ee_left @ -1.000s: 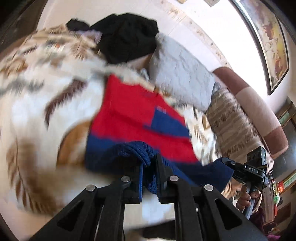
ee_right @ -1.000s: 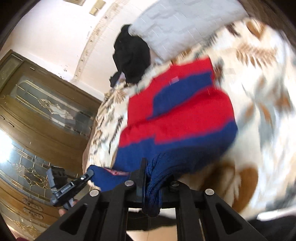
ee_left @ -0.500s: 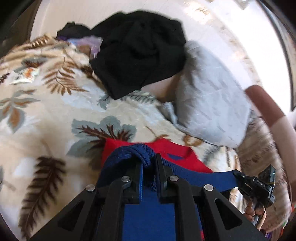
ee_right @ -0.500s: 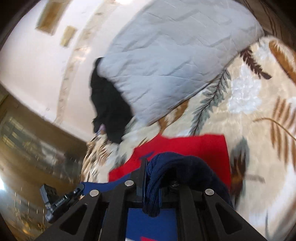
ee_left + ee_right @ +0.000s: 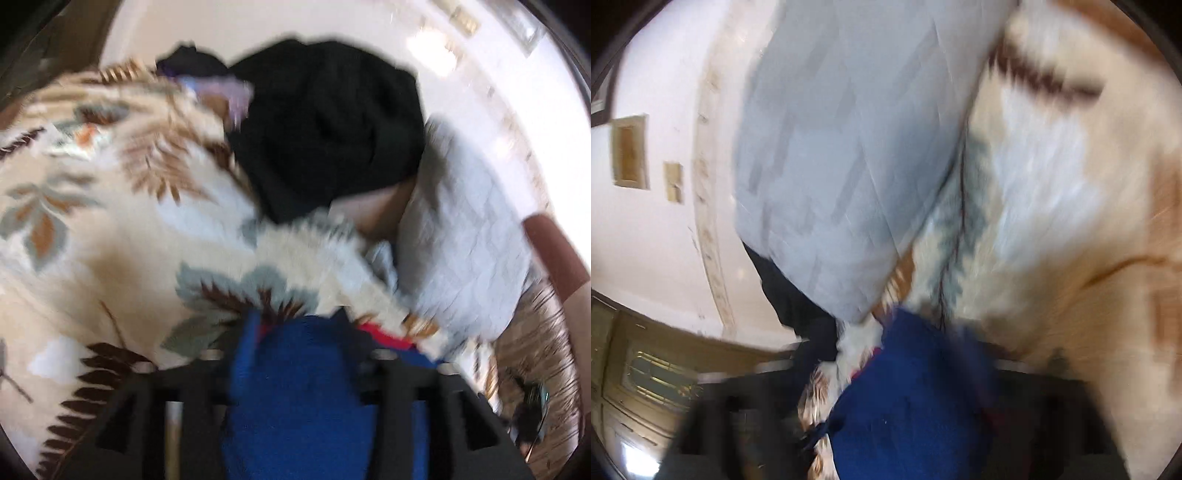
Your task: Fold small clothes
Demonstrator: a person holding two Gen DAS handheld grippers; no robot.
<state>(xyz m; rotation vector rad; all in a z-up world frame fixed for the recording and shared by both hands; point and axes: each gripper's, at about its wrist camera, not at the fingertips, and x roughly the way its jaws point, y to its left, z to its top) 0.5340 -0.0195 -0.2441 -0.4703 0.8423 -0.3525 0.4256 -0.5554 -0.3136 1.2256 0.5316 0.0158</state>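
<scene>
Left wrist view: your left gripper (image 5: 295, 369) jaws are opening, blue-red sweater (image 5: 295, 406) between them, on the leaf blanket (image 5: 129, 240). Right gripper (image 5: 908, 387) too – opening over the blue hem. Fold looks laid; smoothing, maybe another fold, left – pics blurry.

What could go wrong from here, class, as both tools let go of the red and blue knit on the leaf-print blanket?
1. Both tools' jaws are opening, yet the blue knit lies bunched between the left tool fingers and likewise at the right tool; it may snag and drag the fold open.
2. The fold edge sits close to the grey pillow and the black clothing pile, so it could be laid against them and rumple.
3. Both views are blurred, so alignment cannot be checked.
</scene>
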